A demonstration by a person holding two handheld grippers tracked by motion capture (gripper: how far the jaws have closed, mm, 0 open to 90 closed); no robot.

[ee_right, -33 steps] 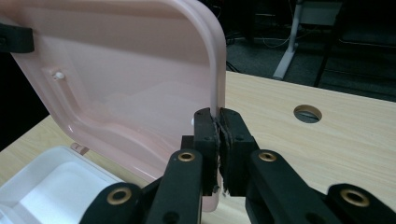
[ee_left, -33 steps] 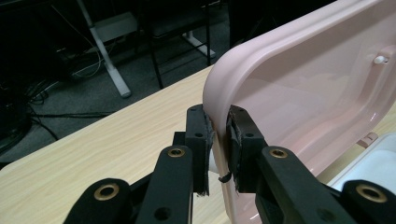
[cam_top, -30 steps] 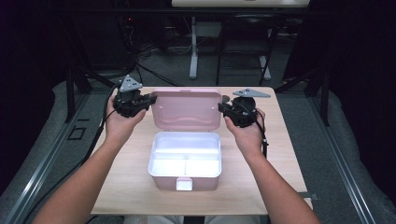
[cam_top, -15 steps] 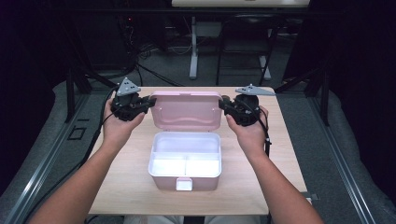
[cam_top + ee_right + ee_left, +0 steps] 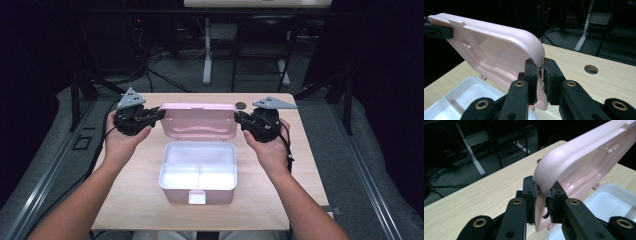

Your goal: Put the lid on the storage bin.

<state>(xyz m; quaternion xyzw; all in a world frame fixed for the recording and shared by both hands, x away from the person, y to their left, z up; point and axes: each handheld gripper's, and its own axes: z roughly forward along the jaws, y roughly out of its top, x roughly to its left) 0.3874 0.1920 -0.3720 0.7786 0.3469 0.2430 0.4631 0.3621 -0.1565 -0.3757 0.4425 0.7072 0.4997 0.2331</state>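
Pink lid point(image 5: 198, 120) raised upright, white-lined box point(image 5: 198, 170) open below

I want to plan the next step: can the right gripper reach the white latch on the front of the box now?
Probably not yet. The right gripper is shut on the pink lid, as is the left gripper. The latch lies unobstructed at the front, but the lid must be released first.
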